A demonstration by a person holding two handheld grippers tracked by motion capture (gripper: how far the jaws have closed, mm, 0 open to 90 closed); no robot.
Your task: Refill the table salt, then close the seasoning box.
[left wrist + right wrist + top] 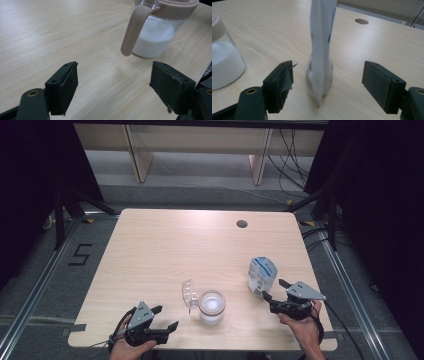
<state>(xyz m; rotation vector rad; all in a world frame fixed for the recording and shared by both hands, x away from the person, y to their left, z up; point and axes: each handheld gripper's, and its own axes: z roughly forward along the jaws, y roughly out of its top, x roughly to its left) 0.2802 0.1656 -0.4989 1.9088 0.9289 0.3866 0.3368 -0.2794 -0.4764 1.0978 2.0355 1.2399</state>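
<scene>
Left gripper: fingers apart, empty.
Jar: white powder inside, beyond left fingers.
Right gripper: fingers apart.
Pouch: upright on surface, between right fingers, untouched.

The right gripper is sitting with its 2 black jaws spread wide, rising from the lower left and lower right of the frame. A scrap of torn tape is peeling off the inner face of the left jaw. Between the jaws, touching neither, a white pouch with blue and green print is standing upright, edge-on, running up through the centre to the top of the frame. At the left edge a glass jar with a pinkish rim is holding white powder. The pale wooden table is showing a round cable hole at upper right.
</scene>
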